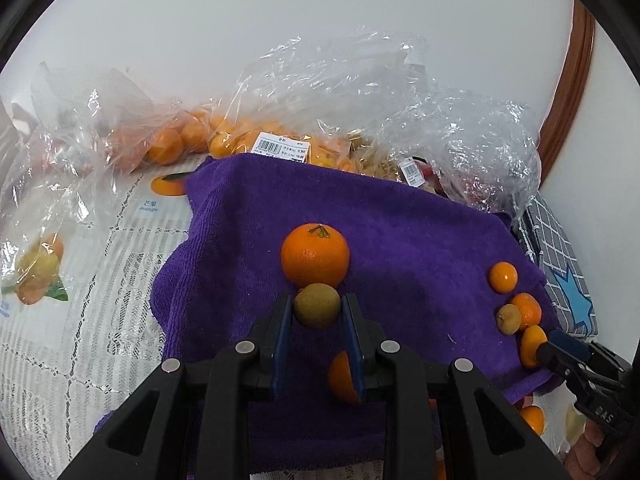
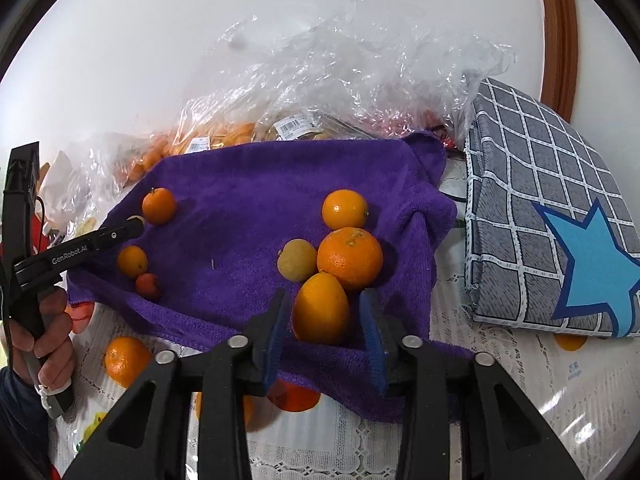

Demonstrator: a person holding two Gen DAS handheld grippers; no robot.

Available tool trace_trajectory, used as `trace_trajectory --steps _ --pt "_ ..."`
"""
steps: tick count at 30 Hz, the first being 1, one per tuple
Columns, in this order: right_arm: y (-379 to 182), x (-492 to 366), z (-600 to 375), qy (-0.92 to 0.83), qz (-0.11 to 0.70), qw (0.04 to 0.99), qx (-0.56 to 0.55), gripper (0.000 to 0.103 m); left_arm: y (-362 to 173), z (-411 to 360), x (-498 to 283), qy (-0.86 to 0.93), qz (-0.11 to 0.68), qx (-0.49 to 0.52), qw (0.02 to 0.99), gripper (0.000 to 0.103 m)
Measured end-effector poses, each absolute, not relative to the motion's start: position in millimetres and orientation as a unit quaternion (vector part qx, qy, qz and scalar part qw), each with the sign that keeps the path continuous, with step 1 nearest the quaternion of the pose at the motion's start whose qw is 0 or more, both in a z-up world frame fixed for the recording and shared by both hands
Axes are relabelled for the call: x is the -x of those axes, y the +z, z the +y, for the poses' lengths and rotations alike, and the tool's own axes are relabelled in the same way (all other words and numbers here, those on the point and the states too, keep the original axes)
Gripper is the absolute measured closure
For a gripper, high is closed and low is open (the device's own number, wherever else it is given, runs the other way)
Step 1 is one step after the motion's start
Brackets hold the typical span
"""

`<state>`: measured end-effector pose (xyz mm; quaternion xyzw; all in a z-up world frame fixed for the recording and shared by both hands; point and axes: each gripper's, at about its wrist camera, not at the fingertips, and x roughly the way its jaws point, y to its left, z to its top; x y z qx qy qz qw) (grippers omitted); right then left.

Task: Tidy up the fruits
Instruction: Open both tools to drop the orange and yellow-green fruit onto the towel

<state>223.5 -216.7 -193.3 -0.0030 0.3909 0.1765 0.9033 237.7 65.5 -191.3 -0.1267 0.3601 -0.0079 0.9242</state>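
Observation:
A purple towel lies on the table with loose fruit on it. My left gripper is shut on a small yellow-green round fruit, right in front of a large stemmed orange. My right gripper is open around an oval orange fruit; narrow gaps show between the fruit and both pads. Just beyond it sit a big orange, a pale yellow fruit and a smaller orange. Near the towel's left edge lie a small orange and a red fruit.
Crumpled clear plastic bags holding oranges and other fruit pile up behind the towel. A grey checked cloth with a blue star lies to the right. One orange rests on the lace tablecloth. A hand grips the left tool.

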Motion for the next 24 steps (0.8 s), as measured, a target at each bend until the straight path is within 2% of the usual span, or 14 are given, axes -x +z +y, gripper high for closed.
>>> trace_trajectory --steps 1,5,8,15,24 --pt "-192.4 -222.8 -215.6 0.177 0.390 0.904 0.006 0.049 -191.5 65.5 -238.0 -0.009 0.361 0.127 0.924 0.079" --pt "-187.5 -215.1 -210.2 0.172 0.369 0.913 0.021 0.045 -191.8 65.6 -238.6 -0.011 0.360 0.126 0.924 0.078" --pt "-184.2 -208.5 -209.9 0.170 0.358 0.918 0.023 0.045 -190.8 67.5 -235.9 -0.012 0.354 0.132 0.926 0.077" --pt "-176.9 -187.8 -216.7 0.183 0.347 0.920 0.000 0.045 -184.8 65.3 -223.1 -0.013 0.329 0.138 0.934 0.064" --pt "-185.7 -157.8 -213.0 0.174 0.379 0.909 -0.002 0.046 -177.6 75.3 -204.6 -0.002 0.303 0.164 0.939 0.062"
